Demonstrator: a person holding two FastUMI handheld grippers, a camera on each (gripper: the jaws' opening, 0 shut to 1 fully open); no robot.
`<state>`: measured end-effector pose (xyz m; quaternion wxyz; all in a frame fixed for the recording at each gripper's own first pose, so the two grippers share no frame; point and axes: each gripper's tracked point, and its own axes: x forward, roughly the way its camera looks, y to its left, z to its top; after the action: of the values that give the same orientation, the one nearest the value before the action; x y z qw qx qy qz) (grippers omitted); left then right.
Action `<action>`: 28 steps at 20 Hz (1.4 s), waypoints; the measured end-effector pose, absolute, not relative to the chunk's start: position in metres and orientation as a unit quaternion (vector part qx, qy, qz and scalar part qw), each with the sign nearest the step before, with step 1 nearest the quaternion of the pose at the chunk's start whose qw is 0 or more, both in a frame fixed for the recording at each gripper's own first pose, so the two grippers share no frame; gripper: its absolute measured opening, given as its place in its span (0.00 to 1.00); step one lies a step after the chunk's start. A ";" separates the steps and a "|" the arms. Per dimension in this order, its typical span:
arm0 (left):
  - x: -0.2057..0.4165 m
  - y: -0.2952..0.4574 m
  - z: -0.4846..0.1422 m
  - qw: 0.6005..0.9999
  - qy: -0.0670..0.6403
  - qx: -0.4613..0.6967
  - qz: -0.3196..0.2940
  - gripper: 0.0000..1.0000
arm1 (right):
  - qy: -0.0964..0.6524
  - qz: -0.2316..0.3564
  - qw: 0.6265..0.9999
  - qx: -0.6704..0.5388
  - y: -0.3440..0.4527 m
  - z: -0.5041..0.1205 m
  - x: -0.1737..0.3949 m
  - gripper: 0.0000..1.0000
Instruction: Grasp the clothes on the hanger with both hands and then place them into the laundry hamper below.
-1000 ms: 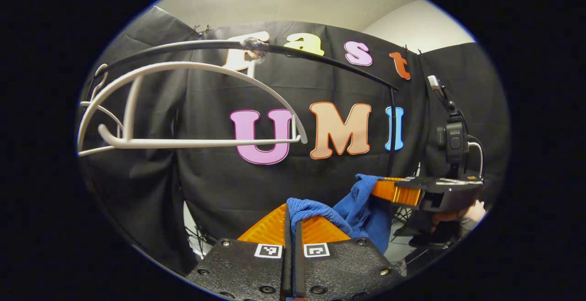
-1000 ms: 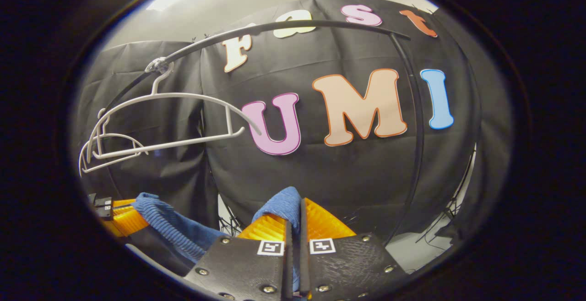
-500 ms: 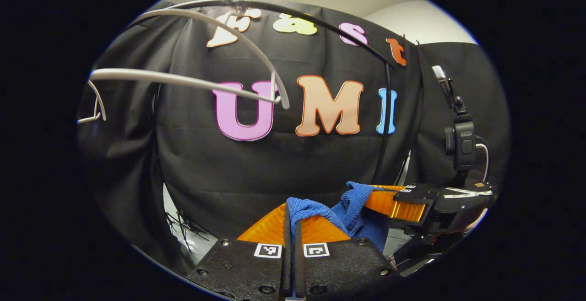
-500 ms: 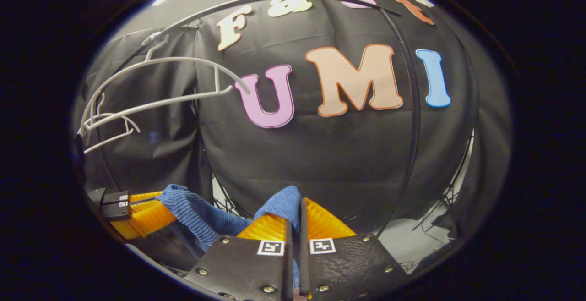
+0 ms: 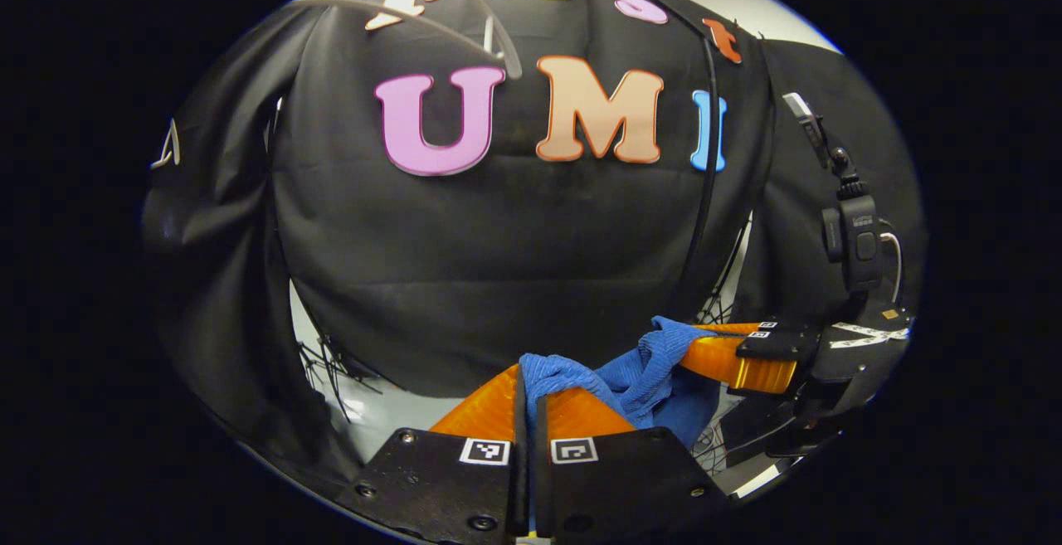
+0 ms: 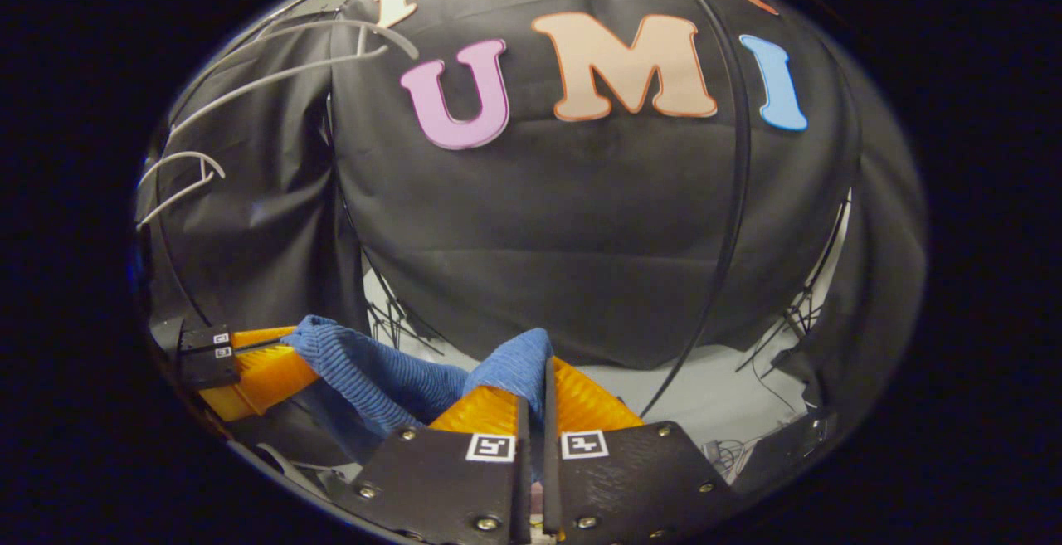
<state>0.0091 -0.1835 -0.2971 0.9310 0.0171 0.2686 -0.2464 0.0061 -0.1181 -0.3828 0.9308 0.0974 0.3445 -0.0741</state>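
Two orange ribbed tongs (image 5: pixel 528 391) (image 6: pixel 531 391) pinching blue ribbed knit garment (image 6: pixel 390 371)

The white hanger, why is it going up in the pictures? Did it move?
The hanger stays put; both grippers have sunk, carrying the blue garment down, so it slides toward the top edge. The left gripper and right gripper stay clamped on the cloth.
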 end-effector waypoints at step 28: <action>-0.030 -0.190 -0.359 0.893 0.360 0.047 -0.265 0.42 | 0.364 -0.066 0.924 0.095 -0.103 -0.383 -0.025 0.06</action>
<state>-0.0295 -0.1896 -0.3592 0.8933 0.0466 0.3600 -0.2649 -0.0253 -0.1032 -0.3834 0.9243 0.0947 0.3637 -0.0664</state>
